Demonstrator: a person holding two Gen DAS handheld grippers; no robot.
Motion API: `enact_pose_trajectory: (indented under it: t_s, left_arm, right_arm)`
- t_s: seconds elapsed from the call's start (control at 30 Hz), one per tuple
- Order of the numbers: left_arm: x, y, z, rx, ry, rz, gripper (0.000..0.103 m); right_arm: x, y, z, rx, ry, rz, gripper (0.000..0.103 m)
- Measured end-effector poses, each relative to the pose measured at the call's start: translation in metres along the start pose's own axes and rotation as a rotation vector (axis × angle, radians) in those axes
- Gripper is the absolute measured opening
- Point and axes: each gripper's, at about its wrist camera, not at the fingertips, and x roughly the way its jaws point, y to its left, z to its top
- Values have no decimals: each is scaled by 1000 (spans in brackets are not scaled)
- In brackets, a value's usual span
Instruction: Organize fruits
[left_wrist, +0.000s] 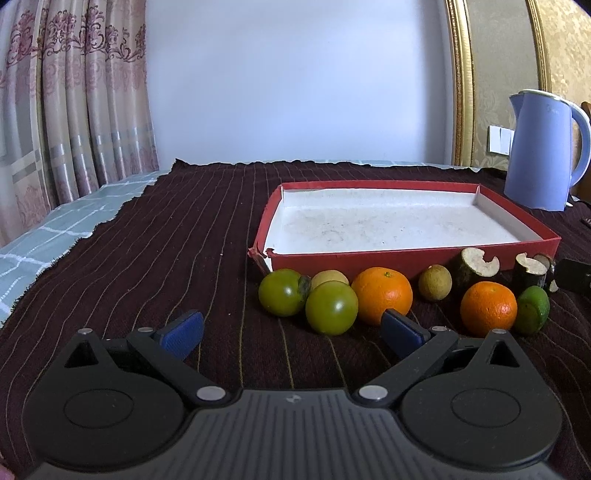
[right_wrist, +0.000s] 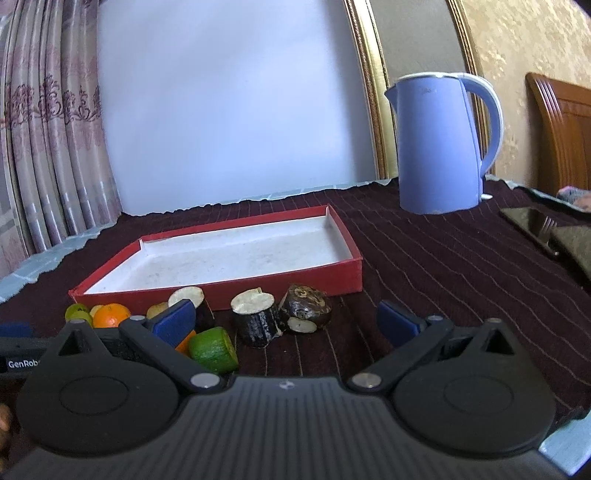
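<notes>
Left wrist view: left gripper (left_wrist: 291, 328) spread wide and empty, low over the cloth; green tomato (left_wrist: 331, 307) dead ahead, just beyond the fingertips, fruit row hugging the red box (left_wrist: 406, 258) near wall. Right wrist view: right gripper (right_wrist: 286, 325) likewise wide, empty; dark cut stub (right_wrist: 255, 319) straight ahead, upright, near box's front edge.

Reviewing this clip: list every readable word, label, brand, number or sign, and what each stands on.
"GenRob", cut off by what stands in front: white print on the left gripper body, seen in the right wrist view.
Faint mark on the kettle: too blurred to read.
Small emblem on each gripper's own body: no letters.
</notes>
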Motion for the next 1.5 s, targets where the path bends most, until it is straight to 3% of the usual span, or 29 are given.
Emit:
enact_pose_trajectory:
  t_s: [0.6, 1.03, 1.23, 1.5]
  left_arm:
    - [2, -2, 1, 8, 25, 21, 103]
    - [2, 1, 2, -28, -4, 1, 103]
    - [5, 5, 4, -52, 29, -18, 103]
    - [7, 13, 10, -85, 54, 13, 103]
  right_arm:
    - [0, 1, 0, 1, -4, -9, 103]
    - [-2, 4, 0, -31, -8, -12, 103]
    - [-8, 2, 3, -25, -32, -24, 103]
    - [-8, -3, 5, -43, -26, -40, 103]
